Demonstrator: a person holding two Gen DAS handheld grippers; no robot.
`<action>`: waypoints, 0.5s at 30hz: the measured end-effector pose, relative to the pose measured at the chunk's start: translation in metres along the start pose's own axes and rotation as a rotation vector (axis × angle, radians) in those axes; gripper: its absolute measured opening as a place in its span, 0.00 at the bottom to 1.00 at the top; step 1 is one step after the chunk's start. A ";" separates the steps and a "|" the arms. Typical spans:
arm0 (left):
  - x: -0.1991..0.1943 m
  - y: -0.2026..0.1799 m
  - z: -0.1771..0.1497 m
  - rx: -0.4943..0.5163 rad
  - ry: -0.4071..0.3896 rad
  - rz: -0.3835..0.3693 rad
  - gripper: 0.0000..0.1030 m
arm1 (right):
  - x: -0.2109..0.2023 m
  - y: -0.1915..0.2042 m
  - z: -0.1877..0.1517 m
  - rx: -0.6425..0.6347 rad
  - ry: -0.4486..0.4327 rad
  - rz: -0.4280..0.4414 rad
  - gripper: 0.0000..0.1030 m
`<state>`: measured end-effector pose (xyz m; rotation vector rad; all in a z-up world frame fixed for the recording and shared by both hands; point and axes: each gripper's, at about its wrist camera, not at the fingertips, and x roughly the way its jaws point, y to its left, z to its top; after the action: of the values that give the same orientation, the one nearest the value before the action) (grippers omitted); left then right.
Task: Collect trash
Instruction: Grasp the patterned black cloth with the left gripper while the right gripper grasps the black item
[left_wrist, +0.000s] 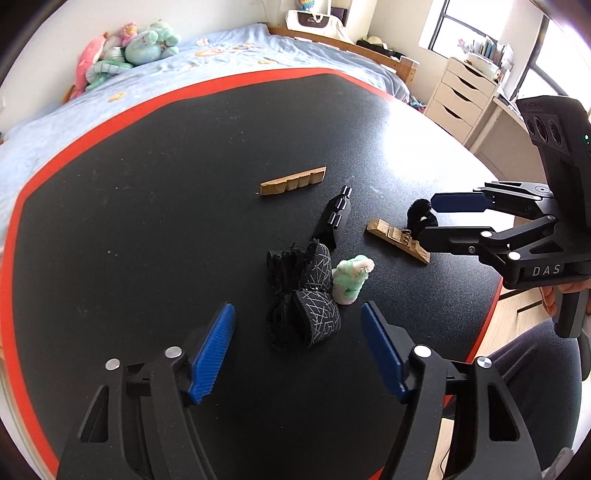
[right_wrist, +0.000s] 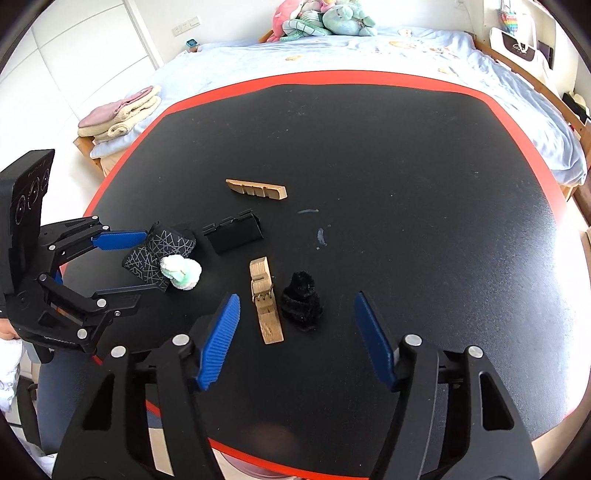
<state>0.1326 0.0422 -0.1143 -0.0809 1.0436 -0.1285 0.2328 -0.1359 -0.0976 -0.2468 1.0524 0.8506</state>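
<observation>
Left wrist view is showing the left gripper (left_wrist: 297, 347) hanging released over a black band (left_wrist: 308, 295), with a green puff (left_wrist: 351, 278) touching it; both are looking soft and light, best pinched across the middle.

Right wrist view is showing the right gripper (right_wrist: 297, 338) spread wide above a black pompom (right_wrist: 303, 301) just beside a stiff wooden clip (right_wrist: 266, 302) on the table (right_wrist: 406, 166).

Ahead of my left tool (left_wrist: 297, 347) I see black fabric (left_wrist: 308, 295) with silver crisscross lines, a mint-and-white puff (left_wrist: 351, 278), and tan wood pieces (left_wrist: 293, 181) on a black, red-edged counter (left_wrist: 147, 166).
</observation>
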 end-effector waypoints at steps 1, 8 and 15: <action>0.000 0.000 0.000 0.003 0.001 -0.001 0.56 | 0.001 0.000 0.000 -0.002 0.001 0.001 0.54; -0.003 -0.002 -0.001 0.003 -0.009 0.002 0.39 | 0.006 0.002 0.001 -0.013 0.007 0.004 0.36; -0.004 -0.003 0.002 0.001 -0.013 0.004 0.31 | 0.009 0.002 0.001 -0.023 0.009 -0.002 0.17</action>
<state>0.1320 0.0400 -0.1095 -0.0791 1.0305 -0.1249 0.2338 -0.1303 -0.1041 -0.2713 1.0513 0.8604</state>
